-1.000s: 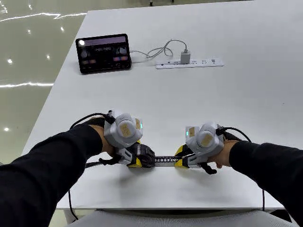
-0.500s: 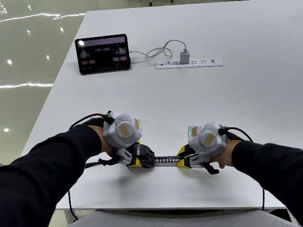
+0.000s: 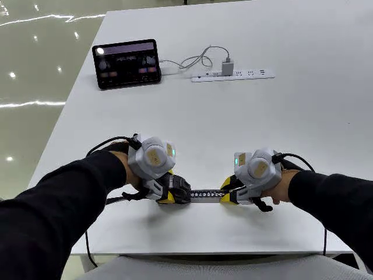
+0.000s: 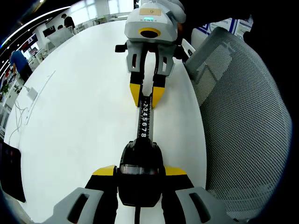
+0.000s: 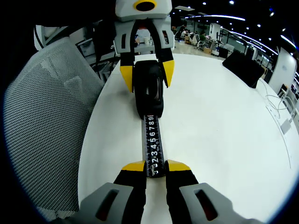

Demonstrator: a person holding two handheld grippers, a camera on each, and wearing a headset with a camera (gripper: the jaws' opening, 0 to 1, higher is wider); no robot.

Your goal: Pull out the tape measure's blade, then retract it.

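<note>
While the left gripper clamps the tape measure case between its fingers, the right gripper pinches the tip of the blade, whose long axis runs straight from one fingertip pair to the other.

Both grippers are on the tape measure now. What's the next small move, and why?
Probably draw the right gripper straight away from the tape measure case. It is shut on the end of the blade, the left gripper clamps the case, and just a short run of blade, numbered to about nine, is out, so the pull looks unfinished.
</note>
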